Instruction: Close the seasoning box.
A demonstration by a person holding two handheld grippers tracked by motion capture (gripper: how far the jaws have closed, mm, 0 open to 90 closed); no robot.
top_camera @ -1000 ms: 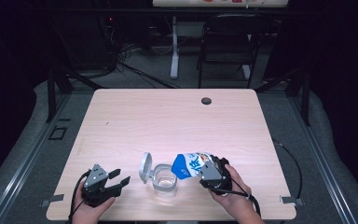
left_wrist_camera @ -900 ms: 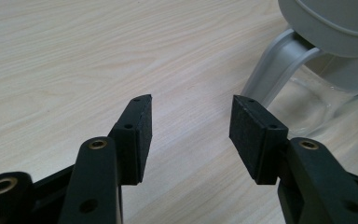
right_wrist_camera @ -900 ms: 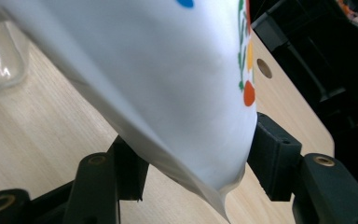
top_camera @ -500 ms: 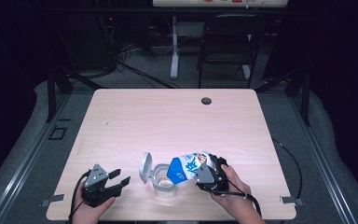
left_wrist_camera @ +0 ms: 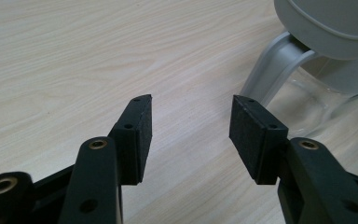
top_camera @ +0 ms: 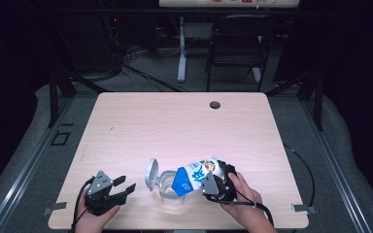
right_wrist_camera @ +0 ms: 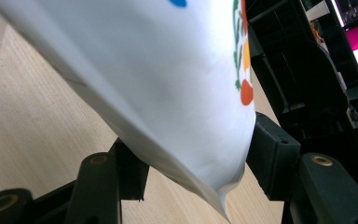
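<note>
Pouring is judged under way, with nothing yet discernible inside the clear container, whose lid is flipped open. Left of the container, the left gripper is rested on the table, jaws spread and empty. Right of it, the pouch is pinched by the right gripper and tilted, its blue end over the container's mouth.

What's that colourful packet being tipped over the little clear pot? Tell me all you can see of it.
The packet is a soft white pouch with a blue end and green, orange and blue print. It looks like glossy plastic film. It lies tilted, blue end down over the mouth of the clear container, whose grey lid stands flipped open. The right gripper clamps its other end; whether anything pours out cannot be told.
</note>
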